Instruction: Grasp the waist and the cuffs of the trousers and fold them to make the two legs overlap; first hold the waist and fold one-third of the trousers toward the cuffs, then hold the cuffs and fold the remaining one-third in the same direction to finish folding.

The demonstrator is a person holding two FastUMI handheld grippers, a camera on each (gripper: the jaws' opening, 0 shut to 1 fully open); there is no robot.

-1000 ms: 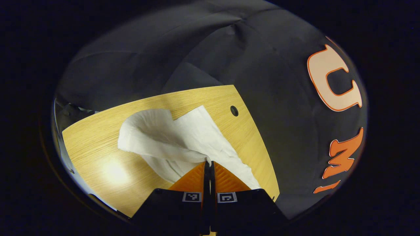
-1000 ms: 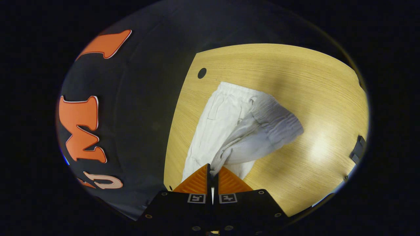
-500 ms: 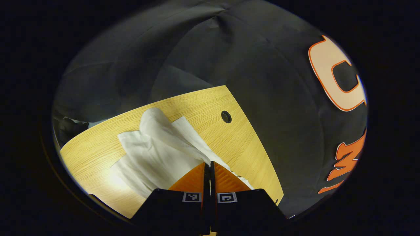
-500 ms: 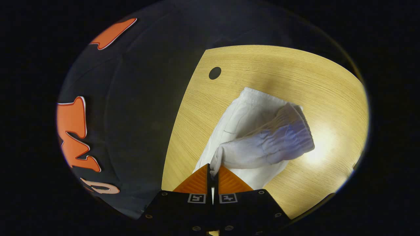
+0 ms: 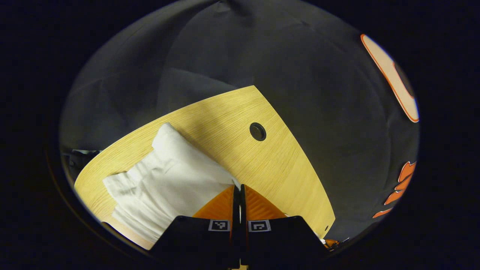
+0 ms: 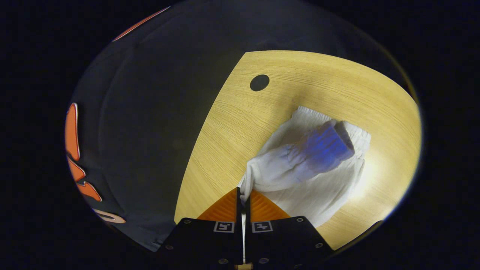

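- On the wooden table [image 5: 285, 165], in my left gripper view, I see the white trousers [image 5: 168, 180] lying folded in a crumpled bundle, left of the round hole [image 5: 257, 131] in the tabletop.
- My left gripper [image 5: 237, 187] has its fingers pressed together on an edge of the trousers' cloth.
- The bundle's long axis runs from the fingertips away toward the upper left of this view.
- In my right gripper view, the trousers [image 6: 311, 176] lie right of centre on the table [image 6: 232, 123], with a gathered elastic edge at the far end.
- My right gripper [image 6: 242, 190] pinches a fold of cloth, which stretches away to the upper right.
- I can read no label on the trousers; the fingers carry small square markers.
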